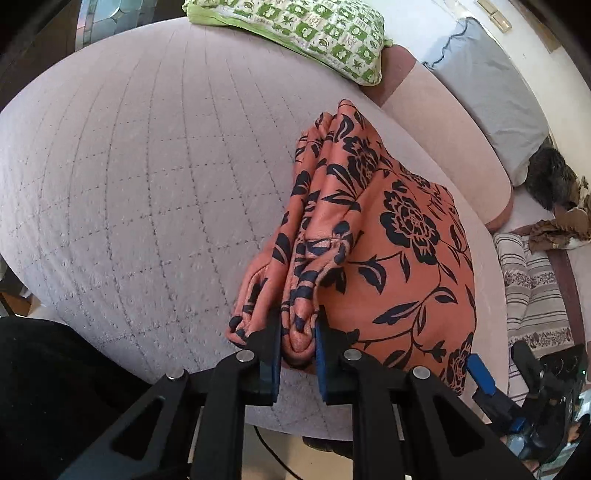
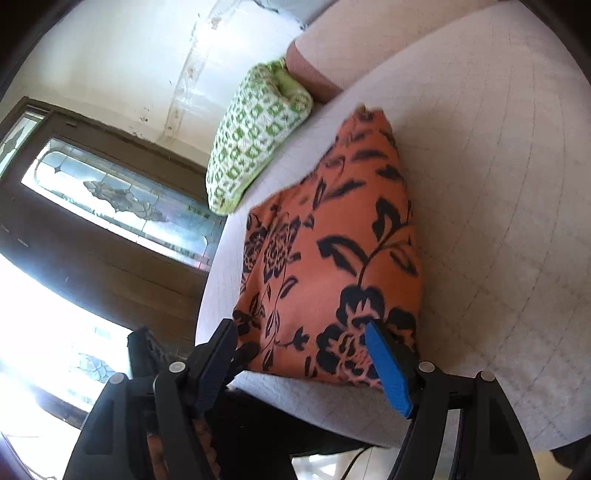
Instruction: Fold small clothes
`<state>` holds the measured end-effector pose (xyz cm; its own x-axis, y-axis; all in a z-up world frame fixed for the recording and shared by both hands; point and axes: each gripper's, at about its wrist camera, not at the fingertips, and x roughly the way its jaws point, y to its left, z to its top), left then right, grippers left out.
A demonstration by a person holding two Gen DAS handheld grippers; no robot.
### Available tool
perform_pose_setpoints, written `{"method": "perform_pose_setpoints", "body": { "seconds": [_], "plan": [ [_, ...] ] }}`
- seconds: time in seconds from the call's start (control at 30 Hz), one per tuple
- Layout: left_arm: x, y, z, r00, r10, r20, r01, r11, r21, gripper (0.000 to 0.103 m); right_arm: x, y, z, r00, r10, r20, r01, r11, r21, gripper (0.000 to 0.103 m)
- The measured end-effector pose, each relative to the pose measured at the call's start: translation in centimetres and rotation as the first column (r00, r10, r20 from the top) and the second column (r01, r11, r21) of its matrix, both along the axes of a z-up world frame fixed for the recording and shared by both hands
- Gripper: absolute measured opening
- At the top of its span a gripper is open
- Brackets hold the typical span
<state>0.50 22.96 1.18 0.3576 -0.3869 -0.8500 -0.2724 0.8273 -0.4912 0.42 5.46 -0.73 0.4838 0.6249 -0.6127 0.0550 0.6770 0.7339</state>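
Observation:
An orange garment with a black flower print (image 1: pixel 399 251) lies on the quilted pale bed cover (image 1: pixel 140 192), bunched in folds on its left side. My left gripper (image 1: pixel 297 332) is shut on a bunched fold at the garment's near edge. In the right wrist view the same garment (image 2: pixel 332 258) lies flat on the cover (image 2: pixel 498 184). My right gripper (image 2: pixel 303 350) is open, its jaws wide apart over the garment's near edge, holding nothing. Its blue pad (image 2: pixel 388 369) rests above the cloth. The right gripper also shows in the left wrist view (image 1: pixel 480 376) at the garment's right corner.
A green and white patterned pillow (image 1: pixel 295 33) lies at the far end of the bed, also in the right wrist view (image 2: pixel 255 136). A grey pillow (image 1: pixel 487 92) and loose cloths (image 1: pixel 532 291) lie at the right. A wooden door with glass (image 2: pixel 110 206) stands at the left.

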Motion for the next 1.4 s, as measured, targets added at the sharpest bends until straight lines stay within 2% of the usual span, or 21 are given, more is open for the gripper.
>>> {"method": "perform_pose_setpoints", "body": {
  "seconds": [0.1, 0.17, 0.23, 0.3, 0.37, 0.47, 0.53, 0.57, 0.6, 0.63, 0.67, 0.73, 0.77, 0.8, 0.83, 0.9, 1.0, 1.13, 1.3, 1.37, 1.4],
  "plan": [
    [0.0, 0.5, 1.0, 1.0, -0.025, -0.009, 0.025, 0.999, -0.021, 0.022, 0.1, -0.9, 0.1, 0.999, -0.034, 0.0, 0.034, 0.999, -0.003, 0.076],
    [0.1, 1.1, 3.3, 0.998, -0.039, 0.053, 0.039, 0.999, 0.008, 0.037, -0.1, -1.4, 0.0, 0.999, -0.047, -0.001, 0.047, 0.999, -0.006, 0.076],
    [1.3, 1.6, 6.1, 0.988, -0.045, 0.147, 0.034, 0.997, 0.076, 0.075, -0.1, -1.8, -0.2, 0.998, -0.061, -0.005, 0.061, 0.998, -0.004, 0.077],
    [3.9, 1.3, 7.9, 0.964, -0.098, 0.246, 0.064, 0.988, 0.14, 0.082, -0.1, -1.9, -0.4, 0.998, -0.064, -0.012, 0.064, 0.998, 0.002, 0.077],
    [8.0, 0.8, 7.1, 0.96, -0.163, 0.227, 0.133, 0.981, 0.144, 0.082, 0.0, -1.8, -0.5, 0.998, -0.058, -0.012, 0.058, 0.998, 0.0, 0.077],
    [14.7, -0.3, 3.6, 0.972, -0.208, 0.113, 0.201, 0.977, 0.076, 0.082, 0.3, -1.5, -0.2, 0.999, -0.042, 0.002, 0.042, 0.999, -0.013, 0.077],
    [16.8, -0.6, 2.4, 0.973, -0.217, 0.084, 0.215, 0.976, 0.033, 0.082, 0.3, -1.5, 0.1, 0.999, -0.04, 0.018, 0.04, 0.999, -0.028, 0.077],
    [17.7, -0.7, 1.5, 0.971, -0.229, 0.064, 0.228, 0.973, 0.02, 0.076, 0.4, -1.5, 0.2, 0.999, -0.04, 0.024, 0.041, 0.999, -0.034, 0.077],
    [18.3, -0.7, 0.6, 0.97, -0.242, 0.033, 0.241, 0.97, 0.014, 0.026, 0.5, -1.6, 0.3, 0.999, -0.04, 0.026, 0.041, 0.998, -0.039, 0.077],
    [18.6, -0.8, -0.1, 0.964, -0.264, -0.007, 0.265, 0.964, 0.02, 0.008, 0.5, -1.8, 0.3, 0.999, -0.043, 0.026, 0.044, 0.998, -0.044, 0.077],
    [18.4, -0.3, -0.1, 0.96, -0.28, 0.005, 0.28, 0.96, 0.013, 0.008, 0.5, -2.1, 0.2, 0.999, -0.048, 0.024, 0.05, 0.998, -0.046, 0.077],
    [17.4, 0.2, 0.8, 0.936, -0.342, 0.076, 0.337, 0.938, 0.081, 0.009, 0.6, -2.7, -0.1, 0.998, -0.063, 0.015, 0.063, 0.997, -0.046, 0.077],
    [17.1, 0.5, 0.4, 0.927, -0.366, 0.083, 0.358, 0.929, 0.096, 0.009, 0.7, -3.0, -0.5, 0.997, -0.075, 0.001, 0.075, 0.996, -0.046, 0.077],
    [17.1, 0.9, -0.9, 0.927, -0.372, 0.041, 0.366, 0.924, 0.109, 0.012, 0.9, -3.2, -1.0, 0.996, -0.086, -0.018, 0.085, 0.996, -0.039, 0.077],
    [16.9, 1.5, -1.6, 0.932, -0.36, 0.043, 0.355, 0.93, 0.091, 0.012, 1.1, -3.4, -1.5, 0.995, -0.092, -0.038, 0.091, 0.995, -0.026, 0.077],
    [16.6, 1.6, -0.9, 0.929, -0.363, 0.072, 0.357, 0.93, 0.082, 0.012, 1.4, -3.5, -1.6, 0.994, -0.097, -0.049, 0.097, 0.995, -0.011, 0.077],
    [16.2, 0.7, 0.5, 0.908, -0.408, 0.097, 0.387, 0.904, 0.18, 0.02, 2.0, -3.4, -1.1, 0.996, -0.081, -0.034, 0.08, 0.996, -0.03, 0.078],
    [15.2, 1.6, 1.4, 0.916, -0.387, 0.101, 0.363, 0.911, 0.195, 0.044, 2.6, -3.8, -1.1, 0.996, -0.065, -0.059, 0.064, 0.998, -0.015, 0.08],
    [10.7, 3.9, 6.1, 0.922, -0.335, 0.195, 0.298, 0.934, 0.195, 0.048, 3.6, -3.4, -2.0, 0.994, -0.007, -0.107, 0.009, 1.0, 0.019, 0.08],
    [8.5, 3.6, 7.8, 0.911, -0.333, 0.243, 0.295, 0.938, 0.181, 0.054, 3.8, -3.3, -2.6, 0.991, 0.011, -0.134, -0.001, 0.997, 0.074, 0.08],
    [7.2, 2.8, 8.4, 0.897, -0.354, 0.265, 0.313, 0.932, 0.183, 0.055, 3.9, -3.2, -3.0, 0.988, 0.02, -0.15, -0.005, 0.995, 0.097, 0.08]
  ]
}}
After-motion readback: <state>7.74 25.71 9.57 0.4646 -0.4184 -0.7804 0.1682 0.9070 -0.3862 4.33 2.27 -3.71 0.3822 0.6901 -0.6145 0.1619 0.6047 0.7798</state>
